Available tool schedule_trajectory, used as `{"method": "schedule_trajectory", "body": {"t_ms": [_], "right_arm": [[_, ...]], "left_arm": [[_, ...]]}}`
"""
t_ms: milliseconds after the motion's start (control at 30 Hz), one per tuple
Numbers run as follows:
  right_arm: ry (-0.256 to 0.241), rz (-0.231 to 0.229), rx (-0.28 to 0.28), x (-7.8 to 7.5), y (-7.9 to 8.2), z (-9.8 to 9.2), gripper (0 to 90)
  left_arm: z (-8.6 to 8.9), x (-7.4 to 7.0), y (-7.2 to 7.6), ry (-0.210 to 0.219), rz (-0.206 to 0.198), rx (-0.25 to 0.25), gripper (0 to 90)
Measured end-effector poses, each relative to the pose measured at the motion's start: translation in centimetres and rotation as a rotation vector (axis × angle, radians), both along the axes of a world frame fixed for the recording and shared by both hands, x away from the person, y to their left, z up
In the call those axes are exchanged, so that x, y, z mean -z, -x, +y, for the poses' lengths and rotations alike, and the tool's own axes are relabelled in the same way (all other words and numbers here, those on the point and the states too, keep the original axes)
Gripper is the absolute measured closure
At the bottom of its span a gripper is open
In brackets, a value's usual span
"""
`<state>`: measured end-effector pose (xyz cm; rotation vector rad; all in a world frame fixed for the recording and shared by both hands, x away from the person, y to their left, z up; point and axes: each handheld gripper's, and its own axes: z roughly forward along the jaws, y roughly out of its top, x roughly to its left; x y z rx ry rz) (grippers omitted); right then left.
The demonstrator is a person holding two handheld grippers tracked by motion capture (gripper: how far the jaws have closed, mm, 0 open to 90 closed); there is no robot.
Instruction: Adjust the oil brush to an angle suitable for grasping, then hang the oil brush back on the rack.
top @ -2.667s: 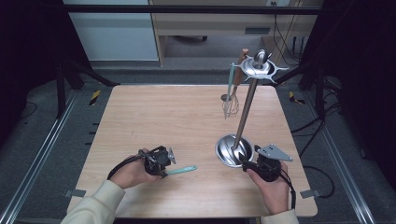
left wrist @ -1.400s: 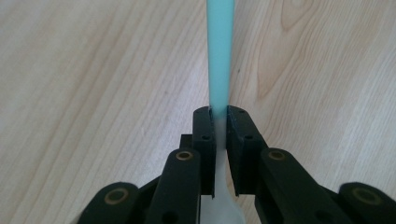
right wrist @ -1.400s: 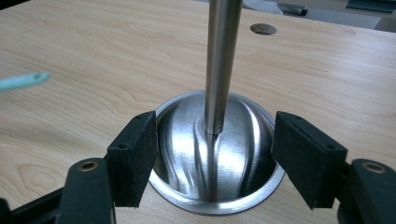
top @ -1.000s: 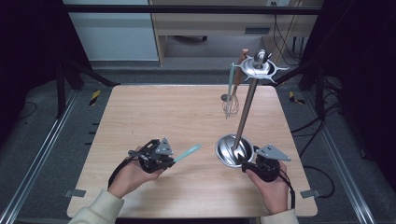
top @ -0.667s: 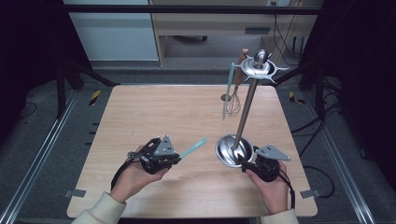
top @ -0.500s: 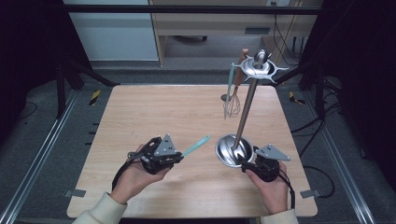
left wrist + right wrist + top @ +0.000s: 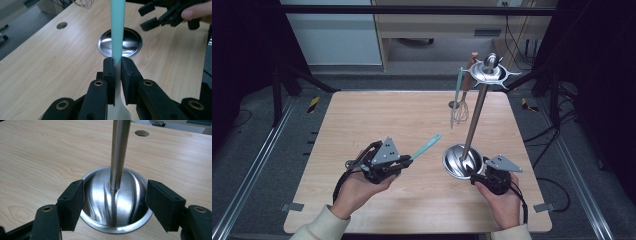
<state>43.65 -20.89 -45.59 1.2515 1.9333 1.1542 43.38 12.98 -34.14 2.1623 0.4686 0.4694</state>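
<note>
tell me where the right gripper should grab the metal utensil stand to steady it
At the round base, low, from the person's side. The right gripper already has its open jaws either side of the dish-shaped rim; the base is wide and sits flat, while the pole is thin, slick and tall.

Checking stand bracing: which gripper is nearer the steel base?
Right. The right gripper has its open jaws on either side of the steel base; the left gripper, holding the teal utensil, sits apart.

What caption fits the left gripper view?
Left gripper clamps a teal utensil handle, aimed toward the steel stand base.
</note>
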Motion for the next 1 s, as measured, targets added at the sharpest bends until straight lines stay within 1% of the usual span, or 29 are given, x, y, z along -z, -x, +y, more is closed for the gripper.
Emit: {"method": "schedule_trajectory", "body": {"t_ms": [100,200,267,333,400,467,533,667,700,733,800,833,867,933,1000], "right_arm": [[0.001,-0.001,0.001,0.0,0.0,0.0,31.8],[0.001,-0.002,0.000,0.0,0.0,0.0,31.7],[0.001,-0.004,0.000,0.0,0.0,0.0,31.8],[-0.001,-0.003,0.000,0.0,0.0,-0.1,31.7],[-0.002,-0.003,0.000,0.0,0.0,-0.1,31.7],[-0.003,-0.004,0.000,0.0,0.0,-0.1,31.7],[-0.004,-0.004,0.000,-0.1,0.0,-0.1,31.7],[-0.005,-0.003,-0.001,-0.1,0.1,-0.1,31.8],[-0.005,-0.004,-0.002,-0.1,0.1,-0.1,31.7],[-0.005,-0.004,-0.001,-0.1,0.1,-0.1,31.7],[-0.006,-0.007,-0.002,-0.1,0.1,-0.1,31.7],[-0.007,-0.007,-0.003,-0.1,0.1,-0.1,31.7],[-0.008,-0.006,-0.002,-0.1,0.1,0.0,31.7],[-0.006,-0.008,-0.005,-0.1,0.0,0.0,31.7],[-0.006,-0.008,-0.006,-0.1,0.0,0.0,31.7]], "left_arm": [[-0.3,-1.1,0.2,0.029,-0.028,-0.004,82.5],[-0.8,-2.7,0.4,0.072,-0.060,-0.007,82.5],[-1.0,-3.5,0.5,0.097,-0.078,-0.012,82.5],[-1.4,-4.3,0.6,0.122,-0.091,-0.013,82.5],[-1.7,-4.9,0.7,0.133,-0.103,-0.012,82.5],[-2.2,-5.6,0.8,0.158,-0.118,-0.007,82.5],[-2.7,-6.2,0.9,0.179,-0.117,-0.010,82.5],[-3.5,-7.1,0.9,0.206,-0.136,-0.017,82.5],[-3.7,-7.2,0.8,0.209,-0.136,-0.017,82.5],[-3.9,-7.4,0.8,0.215,-0.146,-0.023,82.5],[-4.2,-7.6,0.7,0.227,-0.145,-0.022,82.5],[-4.4,-7.7,0.7,0.240,-0.160,-0.024,82.5],[-4.6,-7.8,0.7,0.250,-0.158,-0.024,82.4],[-4.9,-8.1,0.7,0.268,-0.167,-0.031,82.4],[-5.2,-8.4,0.5,0.268,-0.168,-0.031,82.4]]}}
